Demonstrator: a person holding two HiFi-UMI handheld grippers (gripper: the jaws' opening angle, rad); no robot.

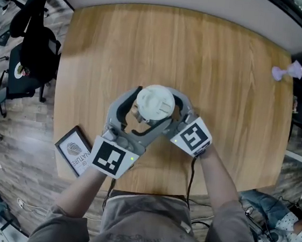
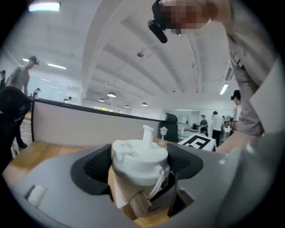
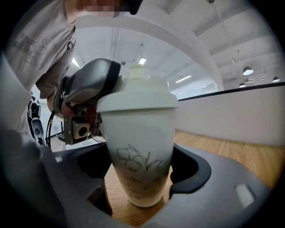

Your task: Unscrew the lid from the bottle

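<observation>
Upright on the tabletop [image 1: 202, 53], toward its near edge, a pale bottle [image 3: 141, 133]; tapering down to the base, with flowers drawn in thin lines on the side. Capped with a white lid [image 1: 154, 103], seated on the rim, with a spout [image 2: 147, 133] standing up from it and a thin loop [image 2: 158, 181] hanging down one side.

Gripping the lid with the left claw [image 2: 140, 165]: jaws spread wide, a dark pad [image 2: 97, 171] pressed to each side of it. Reaching in from the near left in the head view, with the left cube [image 1: 111, 158] at the back, toward the wrist.

Gripping the bottle's body with the right claw [image 3: 141, 171], below the lid and lower than the left claw; pads [image 3: 189, 168] snug against both flanks, the bottle's base down on the tabletop between them. Coming in from the near right, with the right cube [image 1: 192, 136] just beside the left claw's frame.

Elsewhere on the tabletop: a dark-framed card [image 1: 74, 150] at the near left edge, near the left cube; a small lilac thing [image 1: 288, 71] at the far right edge, well apart from the bottle. Off to the left, on the floor [image 1: 7, 145], a black chair [image 1: 30, 60]
</observation>
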